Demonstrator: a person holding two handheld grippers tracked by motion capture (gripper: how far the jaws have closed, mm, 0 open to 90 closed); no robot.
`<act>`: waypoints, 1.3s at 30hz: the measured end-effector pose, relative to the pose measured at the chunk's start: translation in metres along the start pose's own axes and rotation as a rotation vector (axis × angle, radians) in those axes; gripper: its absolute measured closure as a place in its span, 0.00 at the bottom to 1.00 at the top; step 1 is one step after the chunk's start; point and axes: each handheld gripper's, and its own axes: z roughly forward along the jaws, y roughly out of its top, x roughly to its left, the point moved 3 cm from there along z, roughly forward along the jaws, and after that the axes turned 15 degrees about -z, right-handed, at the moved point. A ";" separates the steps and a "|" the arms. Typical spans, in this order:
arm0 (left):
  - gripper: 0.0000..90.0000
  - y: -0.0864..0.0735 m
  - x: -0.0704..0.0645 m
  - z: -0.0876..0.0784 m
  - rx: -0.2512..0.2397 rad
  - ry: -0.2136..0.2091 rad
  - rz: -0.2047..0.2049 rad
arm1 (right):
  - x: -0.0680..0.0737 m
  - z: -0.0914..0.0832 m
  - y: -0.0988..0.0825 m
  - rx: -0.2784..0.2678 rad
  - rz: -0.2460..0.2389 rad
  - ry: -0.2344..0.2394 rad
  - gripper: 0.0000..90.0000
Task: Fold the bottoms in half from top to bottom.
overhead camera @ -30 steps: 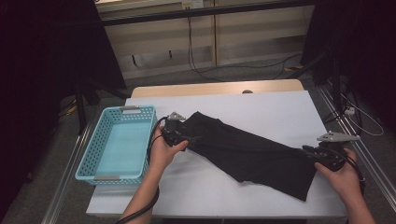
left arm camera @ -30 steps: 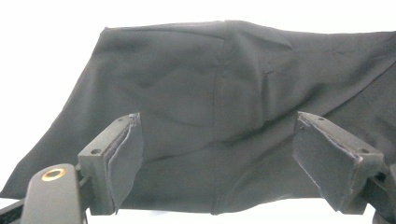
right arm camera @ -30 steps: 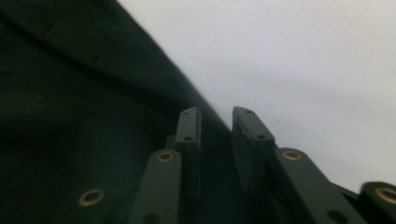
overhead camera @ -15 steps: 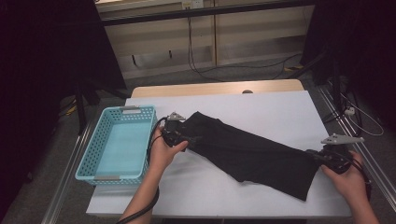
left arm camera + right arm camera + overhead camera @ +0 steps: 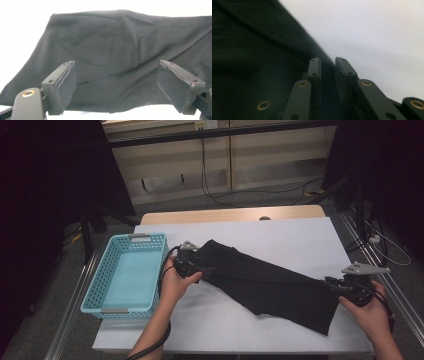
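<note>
White sheeting covers the worktop [image 5: 280, 235], where a black garment [image 5: 265, 282] lies slantwise from its middle toward the near right corner. The left gripper [image 5: 192, 265], jaws spread wide, rests over the cloth's upper end. The right gripper [image 5: 336, 286] has just been opening its jaws, now a narrow gap at the cloth's edge. A blue basket [image 5: 100, 292] sits at the left edge.

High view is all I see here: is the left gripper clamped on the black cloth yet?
Observer: No. The left gripper has its jaws wide open, and the black cloth lies between them unpinched.
Operator: And the other hand?
Observer: The right gripper sits at the cloth's edge. Its jaws have just been opening, and a narrow gap shows between the pads with dark cloth in it.
</note>
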 end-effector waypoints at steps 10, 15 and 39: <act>0.19 -0.001 0.000 0.000 -0.010 0.004 -0.009 | -0.017 0.008 -0.023 0.110 -0.010 -0.063 0.92; 0.19 -0.001 0.002 -0.001 -0.020 0.011 -0.023 | -0.031 0.001 -0.022 0.090 0.059 -0.148 0.89; 0.18 -0.002 0.001 -0.004 -0.002 0.011 0.001 | 0.072 0.037 0.036 -0.040 -0.047 0.200 0.69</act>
